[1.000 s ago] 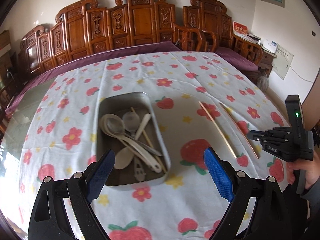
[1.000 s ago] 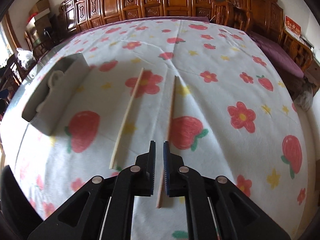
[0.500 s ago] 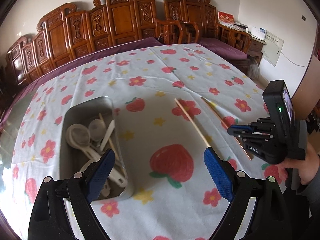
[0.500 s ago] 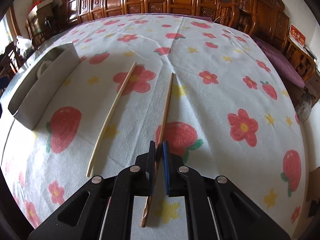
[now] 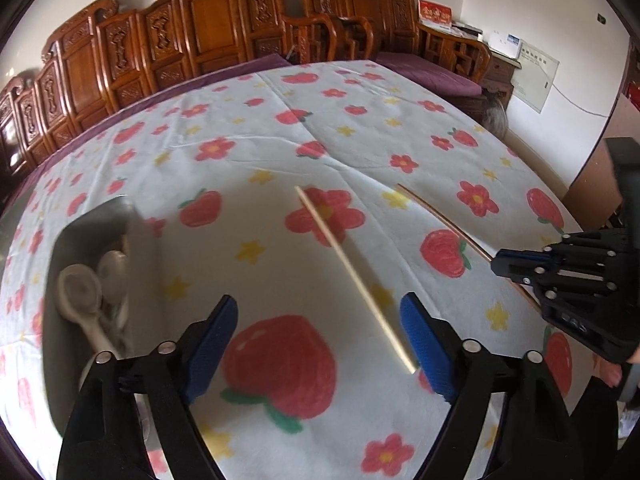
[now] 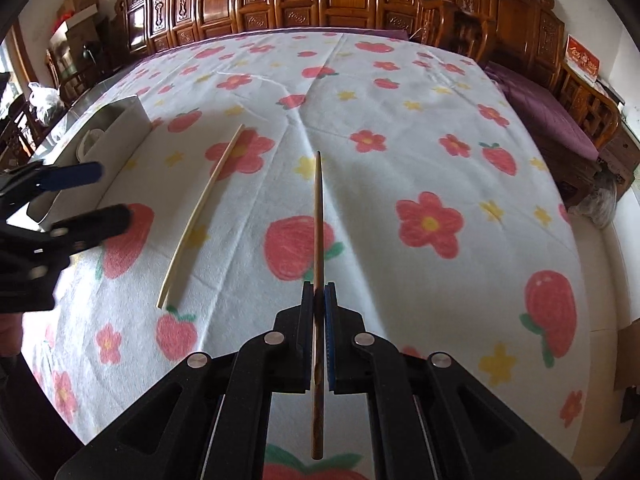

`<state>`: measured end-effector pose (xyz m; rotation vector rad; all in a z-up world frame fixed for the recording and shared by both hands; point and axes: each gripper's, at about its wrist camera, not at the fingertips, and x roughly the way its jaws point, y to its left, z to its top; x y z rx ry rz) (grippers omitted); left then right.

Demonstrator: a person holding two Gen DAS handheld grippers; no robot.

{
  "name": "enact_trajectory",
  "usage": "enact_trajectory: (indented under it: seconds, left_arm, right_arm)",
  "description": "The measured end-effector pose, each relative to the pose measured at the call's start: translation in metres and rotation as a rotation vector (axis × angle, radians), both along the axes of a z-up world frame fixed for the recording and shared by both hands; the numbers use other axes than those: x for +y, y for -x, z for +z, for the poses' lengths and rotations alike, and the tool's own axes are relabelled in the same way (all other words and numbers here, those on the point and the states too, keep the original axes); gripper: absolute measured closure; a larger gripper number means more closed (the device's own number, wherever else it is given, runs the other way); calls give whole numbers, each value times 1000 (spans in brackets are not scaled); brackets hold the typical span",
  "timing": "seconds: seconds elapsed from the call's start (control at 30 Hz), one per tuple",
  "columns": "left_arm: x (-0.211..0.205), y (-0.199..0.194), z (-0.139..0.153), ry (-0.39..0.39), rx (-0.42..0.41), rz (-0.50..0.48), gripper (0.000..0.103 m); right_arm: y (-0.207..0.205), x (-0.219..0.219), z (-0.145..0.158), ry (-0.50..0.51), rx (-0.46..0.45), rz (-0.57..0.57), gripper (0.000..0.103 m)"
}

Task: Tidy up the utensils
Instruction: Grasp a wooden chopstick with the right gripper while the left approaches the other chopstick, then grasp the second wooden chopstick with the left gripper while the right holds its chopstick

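My right gripper [image 6: 319,300] is shut on a brown wooden chopstick [image 6: 318,216] that points straight ahead over the tablecloth; this gripper [image 5: 498,262] and the chopstick [image 5: 448,224] also show in the left wrist view. A pale chopstick [image 5: 352,276] lies on the cloth; it also shows in the right wrist view [image 6: 202,216]. My left gripper [image 5: 318,332] is open and empty, hovering over the pale chopstick's near end; it also shows in the right wrist view [image 6: 86,196]. A metal tray [image 5: 52,320] at the left holds white spoons [image 5: 80,292].
The round table wears a white cloth with strawberries and flowers [image 6: 400,120]. Carved wooden chairs [image 5: 224,24] line the far side. The tray's outer wall [image 6: 116,148] shows at the left of the right wrist view. The table edge drops off at the right [image 6: 588,280].
My right gripper has closed on the brown chopstick and lifted its near end. My left gripper has swung right from over the tray to over the pale chopstick.
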<state>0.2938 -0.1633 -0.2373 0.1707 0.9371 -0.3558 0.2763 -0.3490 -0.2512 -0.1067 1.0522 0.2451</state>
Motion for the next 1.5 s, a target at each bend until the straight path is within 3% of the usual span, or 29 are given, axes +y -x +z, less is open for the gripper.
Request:
enact_trajectory:
  seconds: [0.33, 0.53, 0.93, 1.27, 1.5]
  left_arm:
    - [-32, -21, -27, 5, 89, -51, 67]
    - [-38, -25, -37, -19, 97, -37, 93]
    - [-9, 3, -28, 16, 122, 8, 99]
    - [25, 46, 26, 28, 23, 13, 99]
    - [42, 59, 71, 33, -41, 23, 99]
  right_arm:
    - [7, -13, -1, -26, 3, -2, 97]
    - [7, -20, -5, -47, 12, -17, 97]
    - [5, -15, -7, -49, 19, -3, 97]
    - [8, 5, 3, -51, 14, 31, 97]
    - [10, 22, 31, -44, -18, 51, 97]
